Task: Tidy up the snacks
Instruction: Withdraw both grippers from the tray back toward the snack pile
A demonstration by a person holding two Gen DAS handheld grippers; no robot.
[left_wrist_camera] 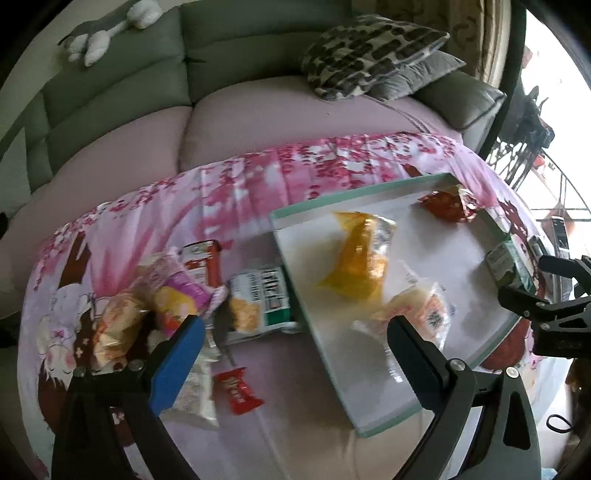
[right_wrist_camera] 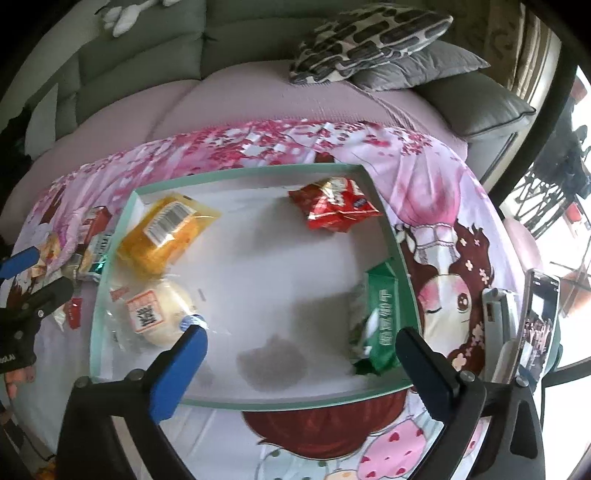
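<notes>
- Green-rimmed tray holds four snacks: yellow packet, red packet, green packet, bun
- Loose snacks remain beside it
- Left tool and right tool gape wide, empty

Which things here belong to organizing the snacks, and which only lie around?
Job: tray; yellow packet; red packet; green packet; bun; loose snacks.
Lying around: cushions; phone; plush toy.
</notes>
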